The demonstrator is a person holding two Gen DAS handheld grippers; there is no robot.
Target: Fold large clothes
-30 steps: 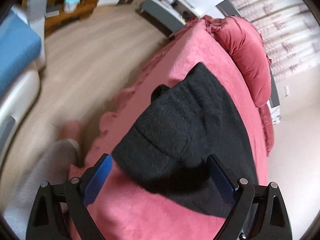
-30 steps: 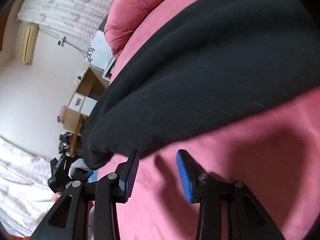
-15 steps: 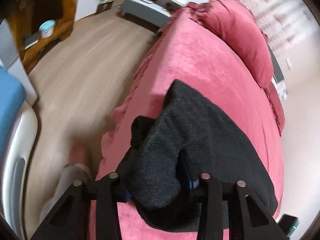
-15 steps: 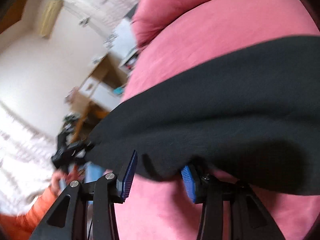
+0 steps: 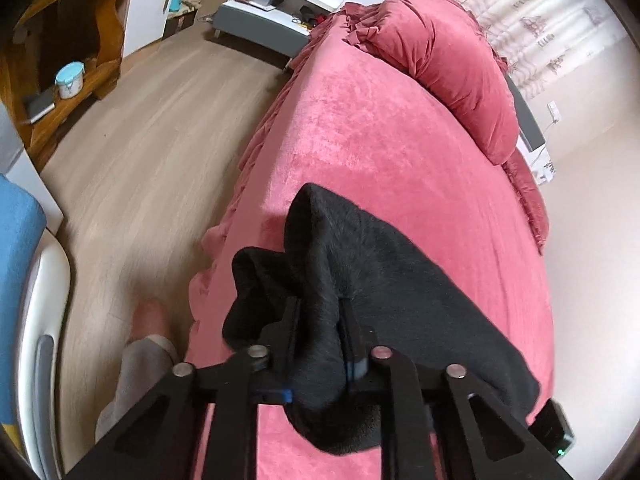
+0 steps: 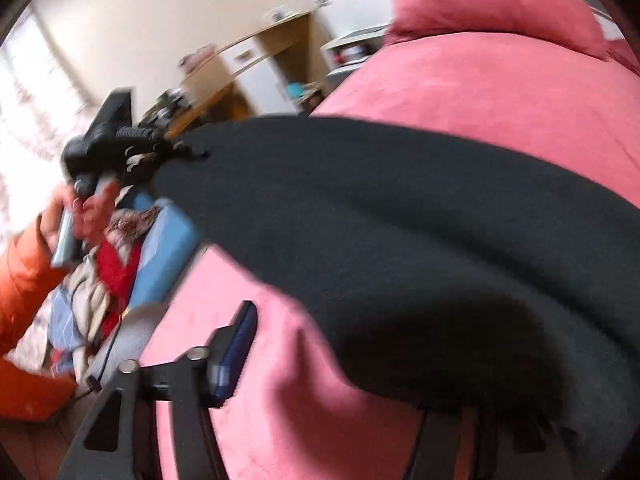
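Observation:
A large black garment [image 5: 400, 280] lies across the pink bed cover [image 5: 360, 128]. My left gripper [image 5: 318, 320] is shut on a bunched corner of the garment and holds it lifted above the bed's near edge. In the right wrist view the garment [image 6: 400, 220] stretches across the bed [image 6: 500, 88]. My right gripper [image 6: 340, 360] stands open at the garment's near edge; its left finger [image 6: 236, 354] shows blue, the right finger is hidden under the black cloth. The left gripper [image 6: 108, 140] shows at the far left there, in a hand.
A pink pillow [image 5: 452, 60] lies at the head of the bed. Wooden floor [image 5: 140, 160] runs along the bed's left side, with my foot [image 5: 150, 316] beside it. A blue cushion and a pile of clothes [image 6: 104, 280] sit beside the bed. Desk and shelves stand by the walls.
My left gripper has closed on the garment's corner and lifted it, bunching the cloth. My right gripper has opened wider and swung along the garment's edge; the view there is blurred.

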